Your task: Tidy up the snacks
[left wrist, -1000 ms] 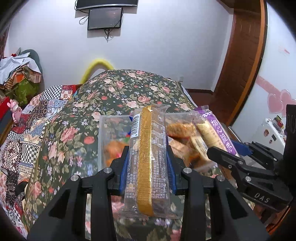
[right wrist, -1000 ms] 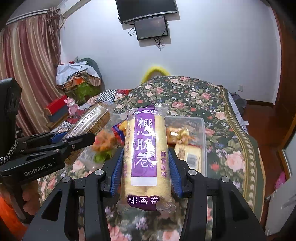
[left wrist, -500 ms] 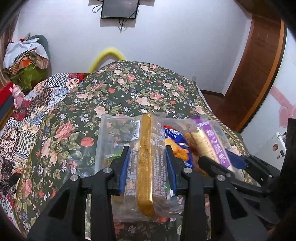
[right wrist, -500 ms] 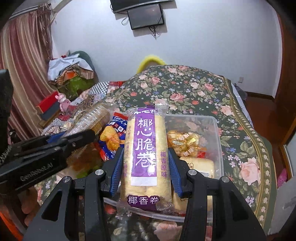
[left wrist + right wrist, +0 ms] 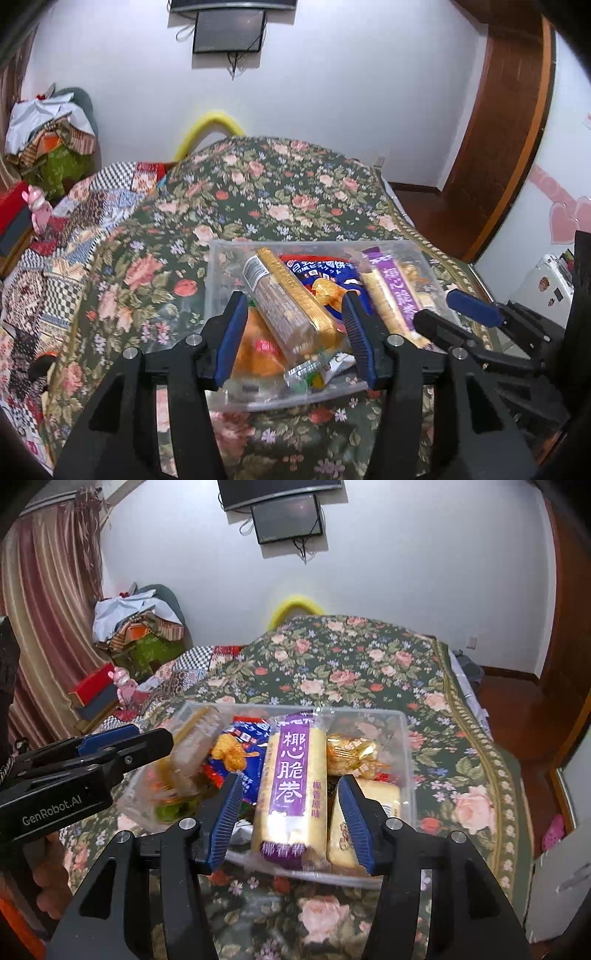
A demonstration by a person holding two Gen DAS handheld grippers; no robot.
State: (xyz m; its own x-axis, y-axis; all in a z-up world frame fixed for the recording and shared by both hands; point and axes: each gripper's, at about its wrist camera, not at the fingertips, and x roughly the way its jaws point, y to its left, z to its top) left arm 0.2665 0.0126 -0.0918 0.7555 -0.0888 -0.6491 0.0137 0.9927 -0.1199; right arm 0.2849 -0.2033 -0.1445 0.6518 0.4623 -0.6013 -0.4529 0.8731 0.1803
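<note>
Left gripper [image 5: 295, 332] and right gripper [image 5: 290, 818] are held wide, empty; gold biscuit pack [image 5: 291, 302] and purple roll pack [image 5: 291, 786] lie in clear bin [image 5: 404, 738] at bed's near edge. Both packs are judged light, crushable, slippery; mid-length grasp is advised.

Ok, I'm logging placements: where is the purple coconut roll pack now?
In the right wrist view the purple coconut roll pack lies in the clear bin, between the blue snack bag and gold-wrapped snack.

Clear bin [image 5: 221, 266] packed with snack packs, bare floral bedspread [image 5: 280, 199] open beyond its far rim, left gripper [image 5: 122, 749] crowding bin's left side
</note>
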